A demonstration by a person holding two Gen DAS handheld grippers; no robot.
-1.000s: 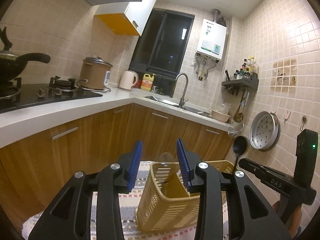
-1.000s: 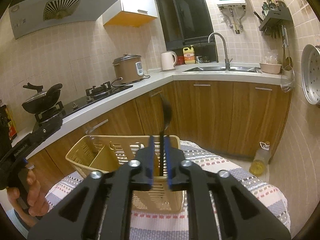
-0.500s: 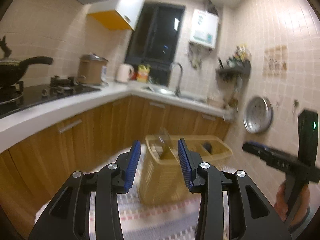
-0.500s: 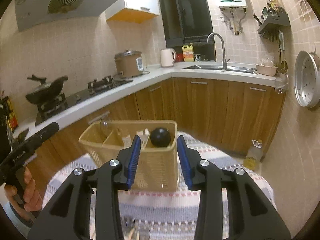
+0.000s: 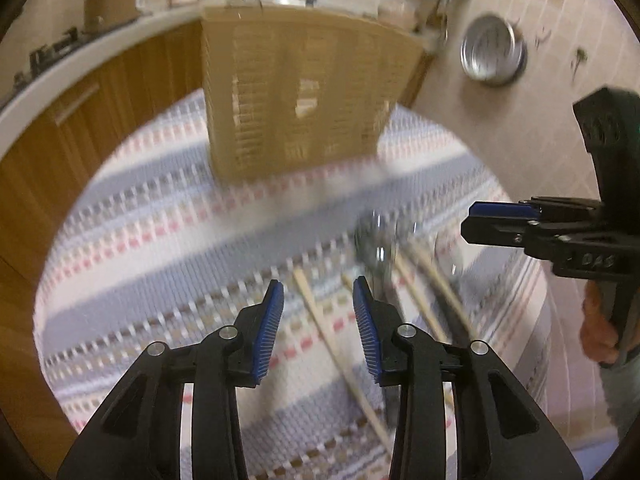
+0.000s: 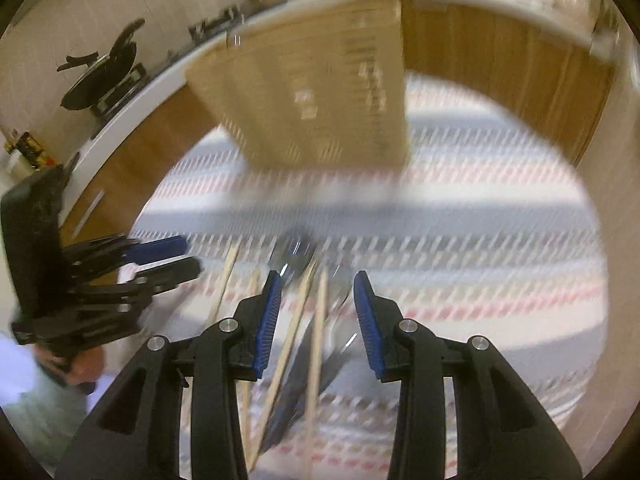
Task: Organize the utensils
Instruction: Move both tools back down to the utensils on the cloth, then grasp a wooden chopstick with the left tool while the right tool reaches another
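A tan slotted utensil basket [image 5: 304,92] stands at the far side of a striped tablecloth [image 5: 168,240]; it also shows in the right wrist view [image 6: 316,88]. Wooden chopsticks [image 5: 340,356] and a metal spoon [image 5: 374,240] lie loose on the cloth. My left gripper [image 5: 318,320] is open and empty above the chopsticks. My right gripper [image 6: 316,312] is open and empty above chopsticks [image 6: 316,352] and dark utensils. Both views are motion-blurred. The right gripper [image 5: 496,220] shows at the right of the left wrist view, and the left gripper [image 6: 160,256] at the left of the right wrist view.
Wooden cabinets [image 5: 80,120] under a white counter [image 6: 132,100] run behind the table. A pan [image 6: 108,64] sits on the stove. A round metal tray [image 5: 492,52] hangs on the tiled wall.
My right gripper opened and let the black ladle go into the basket. Both grippers have since tilted down toward the loose utensils on the cloth.
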